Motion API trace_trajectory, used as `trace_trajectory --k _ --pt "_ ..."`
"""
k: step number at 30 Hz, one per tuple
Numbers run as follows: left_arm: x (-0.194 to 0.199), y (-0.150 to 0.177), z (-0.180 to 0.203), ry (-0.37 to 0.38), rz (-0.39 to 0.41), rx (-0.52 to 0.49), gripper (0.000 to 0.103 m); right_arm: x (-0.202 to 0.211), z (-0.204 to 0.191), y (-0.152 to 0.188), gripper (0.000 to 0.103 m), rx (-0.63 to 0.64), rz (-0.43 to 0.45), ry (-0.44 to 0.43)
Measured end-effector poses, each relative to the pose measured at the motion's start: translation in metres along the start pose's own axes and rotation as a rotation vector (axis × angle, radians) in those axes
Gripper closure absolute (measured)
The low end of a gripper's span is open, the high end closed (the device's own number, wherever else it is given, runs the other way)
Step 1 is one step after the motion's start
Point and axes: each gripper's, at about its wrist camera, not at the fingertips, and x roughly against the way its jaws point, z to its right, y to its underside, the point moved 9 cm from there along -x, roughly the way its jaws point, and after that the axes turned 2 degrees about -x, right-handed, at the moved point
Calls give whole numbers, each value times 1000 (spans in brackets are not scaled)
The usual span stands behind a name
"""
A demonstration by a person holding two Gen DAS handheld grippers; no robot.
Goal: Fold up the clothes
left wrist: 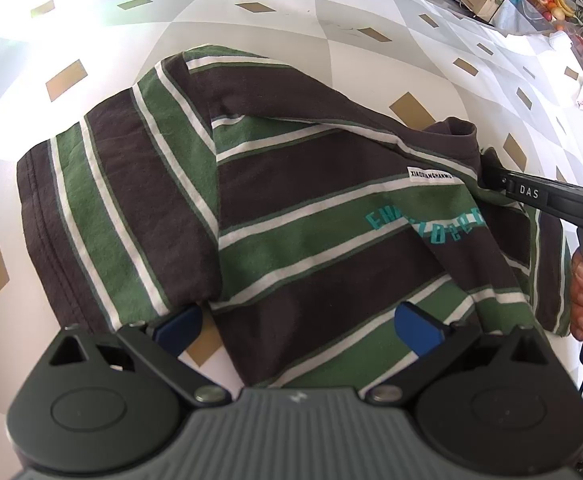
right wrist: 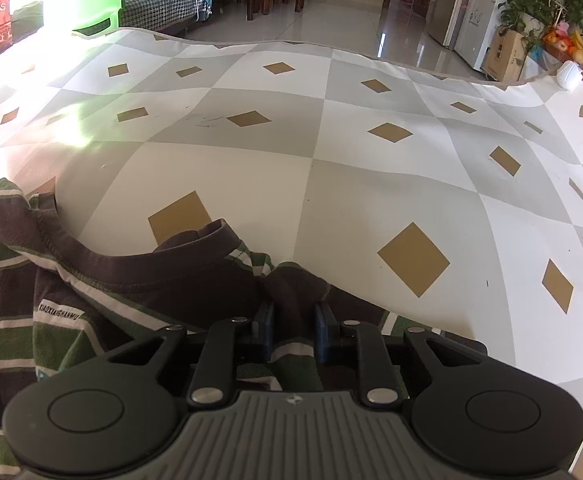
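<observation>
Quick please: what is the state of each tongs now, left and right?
Left tongs: open, over the shirt, holding nothing.
Right tongs: closed on shirt fabric near the collar.

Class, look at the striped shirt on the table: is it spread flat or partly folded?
Partly folded. One side of the striped shirt lies doubled over its front, stripes crossing at an angle, and the right gripper pinches fabric near the collar.

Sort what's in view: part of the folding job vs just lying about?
Job:
striped shirt
left gripper, open over the shirt
right gripper, shut on shirt fabric near the collar

Lying about:
fruit
cardboard box
green chair
</observation>
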Motion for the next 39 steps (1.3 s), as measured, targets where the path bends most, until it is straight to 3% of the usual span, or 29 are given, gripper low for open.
trace_trajectory --k 12,18,20,25,33,39 --pt "-1 2 -4 -69 5 -88 0 -17 53 -22 94 -160 27 177" --pt "0 3 -9 -79 7 -90 0 -18 72 -27 91 -280 34 204" --pt "2 3 -15 -95 13 -79 0 -17 70 -30 78 -288 34 187" --pt "8 0 -26 -100 34 -19 0 -2 56 -44 63 -278 73 99" --pt "8 0 -19 -76 17 -12 0 17 17 -43 59 -220 40 -106" --pt "10 1 -17 -73 14 -7 0 30 -4 -24 57 -195 -37 -198"
